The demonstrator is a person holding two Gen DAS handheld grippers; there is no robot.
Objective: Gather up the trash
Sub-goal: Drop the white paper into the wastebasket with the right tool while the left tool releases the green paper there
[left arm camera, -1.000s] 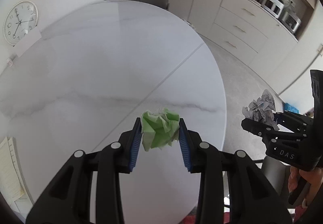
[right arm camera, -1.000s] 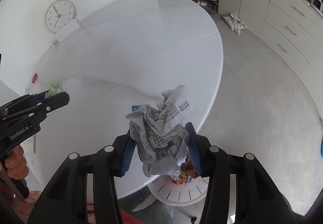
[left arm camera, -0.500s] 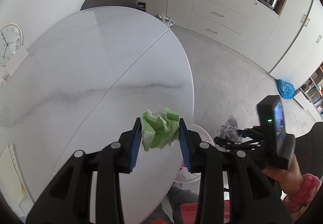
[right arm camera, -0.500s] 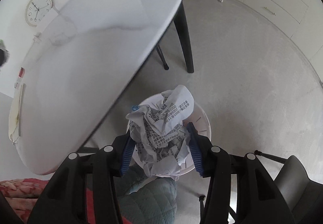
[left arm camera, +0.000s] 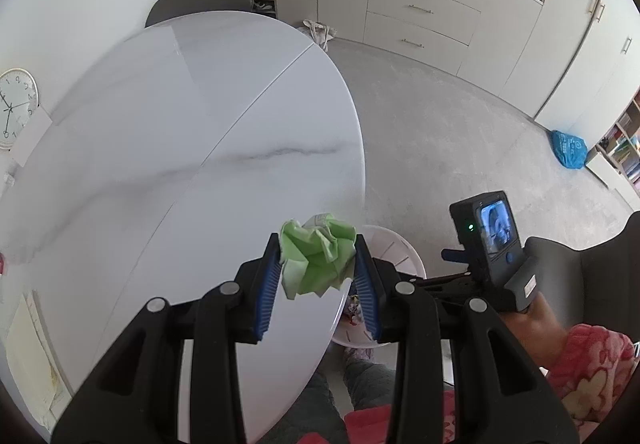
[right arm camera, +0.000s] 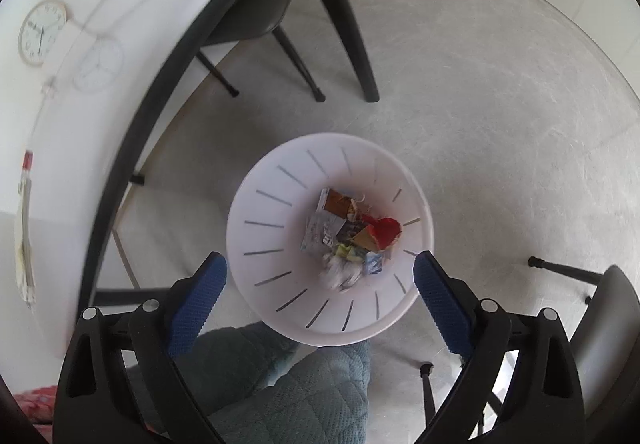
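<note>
My left gripper (left arm camera: pixel 318 268) is shut on a crumpled green paper ball (left arm camera: pixel 318 258) and holds it over the near right edge of the white marble table (left arm camera: pixel 180 148). My right gripper (right arm camera: pixel 320 284) is open and empty, pointing down above a white slotted waste bin (right arm camera: pixel 280 280) on the floor. The crumpled newspaper ball (right arm camera: pixel 340 270) is a blurred shape inside the bin, among coloured scraps (right arm camera: pixel 352 228). The bin's rim (left arm camera: pixel 394 248) shows in the left wrist view just past the table edge, beside the right gripper's camera body (left arm camera: pixel 486 236).
The table's dark leg (right arm camera: pixel 344 24) and a chair (right arm camera: pixel 256 24) stand beyond the bin. Another chair (right arm camera: pixel 600 336) is at the right. My knee in teal fabric (right arm camera: pixel 304 384) is just below the bin. A clock (left arm camera: pixel 16 112) and papers (left arm camera: pixel 32 348) lie at the table's left.
My right gripper swung down over the bin, opened and dropped the newspaper ball into it. My left gripper moved right toward the table edge, still holding the green paper.
</note>
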